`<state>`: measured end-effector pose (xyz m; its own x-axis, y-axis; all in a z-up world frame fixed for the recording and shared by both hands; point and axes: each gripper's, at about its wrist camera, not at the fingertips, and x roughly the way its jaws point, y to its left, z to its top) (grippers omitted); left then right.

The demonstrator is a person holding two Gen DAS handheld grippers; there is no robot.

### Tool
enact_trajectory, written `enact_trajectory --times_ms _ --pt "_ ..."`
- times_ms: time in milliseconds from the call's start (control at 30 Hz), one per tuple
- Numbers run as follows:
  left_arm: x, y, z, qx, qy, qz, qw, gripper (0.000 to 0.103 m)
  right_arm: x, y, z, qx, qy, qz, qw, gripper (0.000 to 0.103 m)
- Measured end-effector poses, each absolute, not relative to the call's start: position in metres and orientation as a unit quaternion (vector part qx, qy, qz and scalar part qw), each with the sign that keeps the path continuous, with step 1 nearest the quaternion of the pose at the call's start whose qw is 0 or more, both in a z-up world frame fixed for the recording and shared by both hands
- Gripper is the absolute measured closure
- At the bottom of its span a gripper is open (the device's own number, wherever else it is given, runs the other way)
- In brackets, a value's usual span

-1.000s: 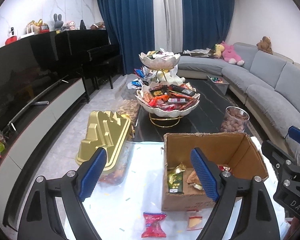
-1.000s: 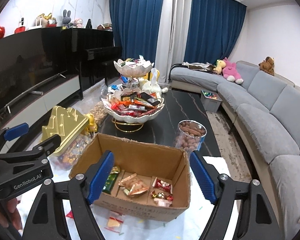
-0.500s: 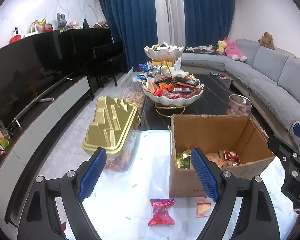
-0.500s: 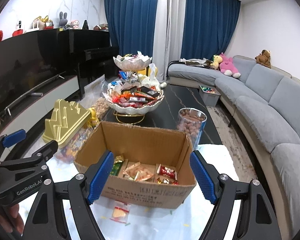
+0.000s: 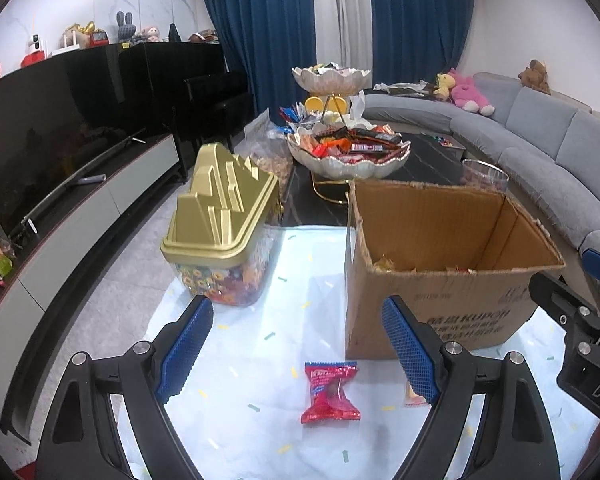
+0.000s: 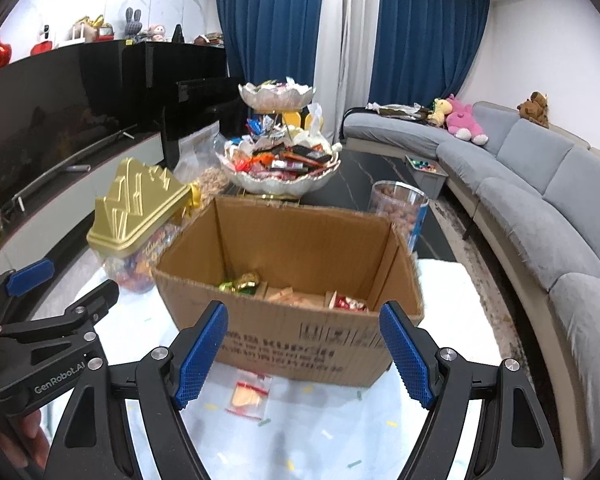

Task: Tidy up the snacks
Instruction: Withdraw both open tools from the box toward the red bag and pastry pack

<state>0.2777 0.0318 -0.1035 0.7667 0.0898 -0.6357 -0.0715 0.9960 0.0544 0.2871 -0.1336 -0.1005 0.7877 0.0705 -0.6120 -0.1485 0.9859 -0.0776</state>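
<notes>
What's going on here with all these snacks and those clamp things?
A person is tidying snacks with a two-finger gripper in each hand. Both the left gripper and the right gripper are open and empty, hanging above the table. A cardboard box already holds some snacks. Two lie loose in front of it: a red packet and a clear yellow packet.

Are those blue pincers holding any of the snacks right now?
No. The left gripper and right gripper are both open and empty; the red packet lies untouched.
</notes>
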Motion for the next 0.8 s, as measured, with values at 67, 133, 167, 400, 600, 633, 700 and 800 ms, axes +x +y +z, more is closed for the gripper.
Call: enact_trajectory --times_ms 67,133,167,400,600,633,700,800 --pt "0.277 0.032 -0.111 0.012 0.343 0.041 0.938 0.016 0.287 -0.133 -0.107 -0.062 0.326 0.060 0.941 0.024" --pt "0.277 0.033 -0.118 0.012 0.349 0.041 0.936 0.016 0.287 -0.131 -0.116 -0.066 0.333 0.062 0.938 0.024" --pt "0.277 0.033 -0.121 0.011 0.352 0.041 0.935 0.016 0.287 -0.130 -0.119 -0.066 0.336 0.063 0.938 0.024" --pt "0.276 0.032 -0.142 0.013 0.367 0.035 0.929 0.016 0.288 -0.128 -0.141 -0.068 0.354 0.070 0.930 0.024" --pt "0.276 0.032 -0.160 0.015 0.380 0.027 0.924 0.016 0.289 -0.125 -0.158 -0.071 0.370 0.075 0.923 0.024" --pt "0.276 0.031 -0.163 0.016 0.382 0.025 0.924 0.016 0.289 -0.125 -0.161 -0.072 0.372 0.076 0.922 0.024" --pt "0.276 0.029 -0.170 0.021 0.386 0.021 0.922 0.016 0.290 -0.124 -0.166 -0.072 0.378 0.078 0.920 0.024" --pt "0.277 0.027 -0.177 0.024 0.393 0.015 0.919 0.016 0.292 -0.123 -0.173 -0.071 0.385 0.081 0.917 0.024"
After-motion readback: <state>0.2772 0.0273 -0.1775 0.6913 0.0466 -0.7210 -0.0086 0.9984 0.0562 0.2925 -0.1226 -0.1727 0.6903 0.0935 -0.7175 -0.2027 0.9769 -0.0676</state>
